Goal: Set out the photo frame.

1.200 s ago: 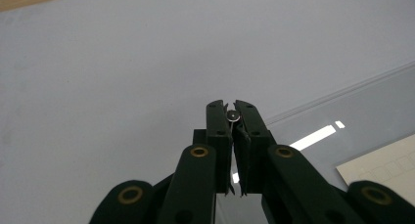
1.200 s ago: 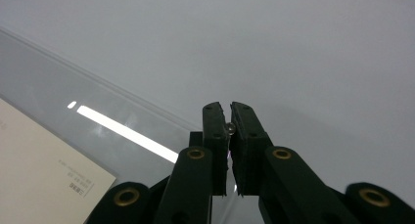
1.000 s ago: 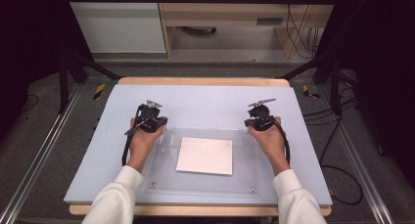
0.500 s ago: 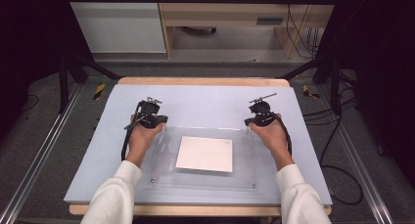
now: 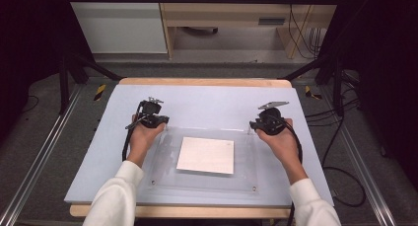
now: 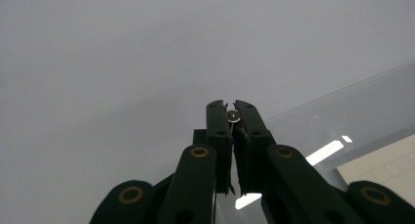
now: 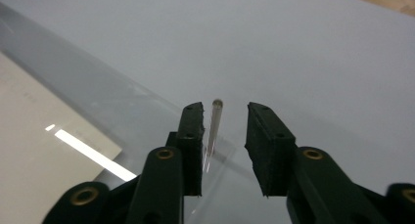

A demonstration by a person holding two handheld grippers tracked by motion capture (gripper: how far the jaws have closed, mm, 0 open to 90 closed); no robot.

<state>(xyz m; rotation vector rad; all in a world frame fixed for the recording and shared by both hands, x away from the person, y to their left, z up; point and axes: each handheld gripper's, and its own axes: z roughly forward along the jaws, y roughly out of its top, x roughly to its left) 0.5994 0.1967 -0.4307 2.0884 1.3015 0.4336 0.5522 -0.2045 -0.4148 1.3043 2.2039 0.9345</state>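
My left gripper (image 6: 231, 117) is clamped on a small pin (image 6: 233, 117) at the clear sheet's (image 5: 167, 172) corner, while my right gripper (image 7: 224, 121) sits open around another pin (image 7: 214, 128).

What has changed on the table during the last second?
Both hands carried their grippers slightly toward the far corners of the clear plate. The left gripper is shut on a corner peg; the right gripper is open around another. The white sheet stayed put.

The person wears white sleeves (image 5: 114, 196). Each hand holds a black gripper: the left gripper (image 6: 231, 117) and right gripper (image 7: 224, 122) have matte jaws with brass-ringed screws. A black cable (image 5: 126, 142) trails from each, and a grey plate (image 5: 272, 105) tops the right.
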